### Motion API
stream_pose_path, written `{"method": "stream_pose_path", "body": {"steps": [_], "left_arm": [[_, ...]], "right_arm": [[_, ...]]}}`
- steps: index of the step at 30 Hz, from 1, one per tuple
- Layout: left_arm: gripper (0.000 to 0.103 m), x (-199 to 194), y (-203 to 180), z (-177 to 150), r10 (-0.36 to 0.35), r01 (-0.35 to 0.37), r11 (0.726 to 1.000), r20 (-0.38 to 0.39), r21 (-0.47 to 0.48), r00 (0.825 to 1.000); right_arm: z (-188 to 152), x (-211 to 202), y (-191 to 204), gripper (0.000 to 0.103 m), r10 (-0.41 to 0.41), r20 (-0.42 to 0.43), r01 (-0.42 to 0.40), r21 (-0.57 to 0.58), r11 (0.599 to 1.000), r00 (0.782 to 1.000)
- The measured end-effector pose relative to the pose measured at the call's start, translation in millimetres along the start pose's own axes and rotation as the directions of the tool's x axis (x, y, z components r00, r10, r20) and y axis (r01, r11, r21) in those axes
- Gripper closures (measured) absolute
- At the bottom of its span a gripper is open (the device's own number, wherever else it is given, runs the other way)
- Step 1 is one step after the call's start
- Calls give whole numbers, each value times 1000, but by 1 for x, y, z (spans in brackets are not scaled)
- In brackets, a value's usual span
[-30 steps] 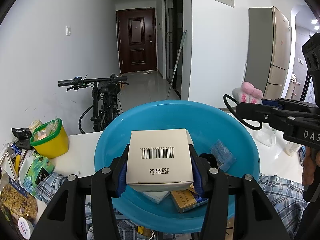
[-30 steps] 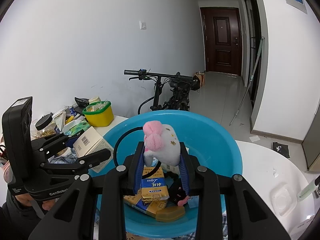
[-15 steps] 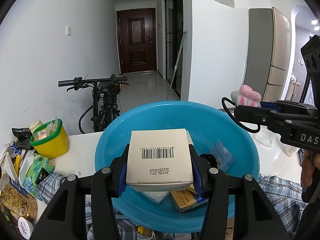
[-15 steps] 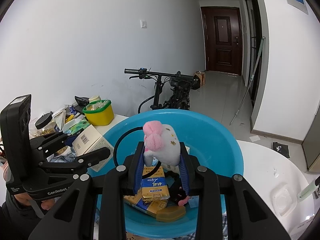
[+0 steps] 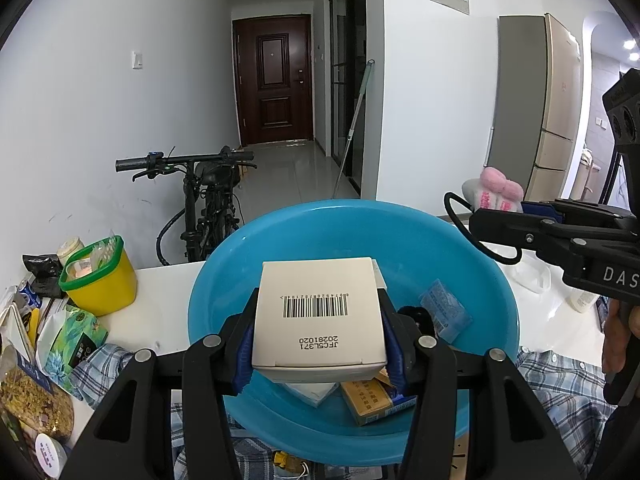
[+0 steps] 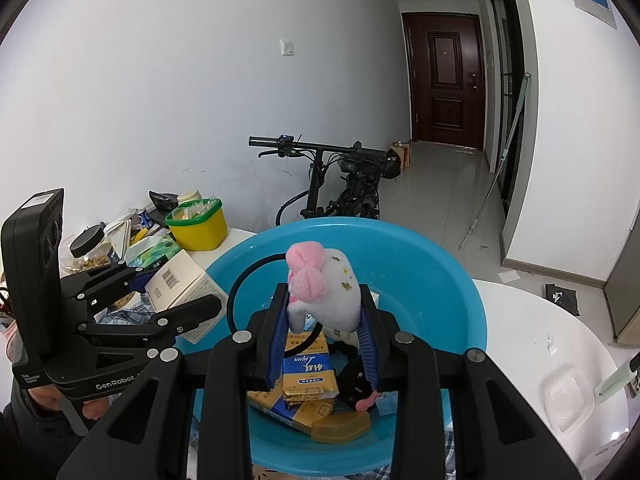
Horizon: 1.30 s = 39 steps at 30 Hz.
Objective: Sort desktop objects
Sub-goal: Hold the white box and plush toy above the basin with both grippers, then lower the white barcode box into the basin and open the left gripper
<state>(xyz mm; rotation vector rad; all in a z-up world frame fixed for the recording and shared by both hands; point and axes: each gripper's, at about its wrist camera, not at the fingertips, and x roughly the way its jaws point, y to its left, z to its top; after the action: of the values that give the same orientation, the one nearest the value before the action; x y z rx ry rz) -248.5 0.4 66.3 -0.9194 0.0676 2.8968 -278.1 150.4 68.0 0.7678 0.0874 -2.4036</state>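
**Holding two items over the blue basin**

Left gripper [image 5: 320,344]: its blue-padded fingers [image 5: 245,354] are clamped on the sides of a white box [image 5: 318,314]. The box is held flat, barcode face up, with the printed code "JFCSL321" legible. It is suspended above the near part of the blue basin [image 5: 304,236], clear of the contents below.

Right gripper [image 6: 324,328]: closed on a small plush hair tie [image 6: 324,288], white-grey with a pink knitted bow on top. A black elastic loop [image 6: 240,280] is seen extending from the plush toward the left. The item is held above the basin's interior.

Basin contents noted from both views: a blue-and-gold carton [image 6: 306,364] lying on further gold cartons, a translucent amber case [image 6: 340,426] at the near rim, a small blue packet [image 5: 444,314] against the right inner wall, and a black object, partly hidden by the fingers and not identified.

Surroundings: the basin is set on a white table [image 5: 160,304], partly over a blue plaid cloth [image 5: 560,384]. A yellow tub with a green rim [image 5: 100,276] is placed to the left of the basin, near a green patterned pouch [image 5: 68,340] and a bag of dried goods [image 5: 28,404]. A bicycle [image 6: 340,184] is parked behind the table against the wall.
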Motion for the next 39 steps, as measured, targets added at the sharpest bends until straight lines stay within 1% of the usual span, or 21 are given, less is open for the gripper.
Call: {"method": "stream_pose_path", "body": {"steps": [39], "left_arm": [[49, 3, 2, -3, -14, 14, 1000, -11, -3, 1000]], "right_arm": [[0, 0, -1, 72, -3, -4, 3, 5, 1000, 1000]]}}
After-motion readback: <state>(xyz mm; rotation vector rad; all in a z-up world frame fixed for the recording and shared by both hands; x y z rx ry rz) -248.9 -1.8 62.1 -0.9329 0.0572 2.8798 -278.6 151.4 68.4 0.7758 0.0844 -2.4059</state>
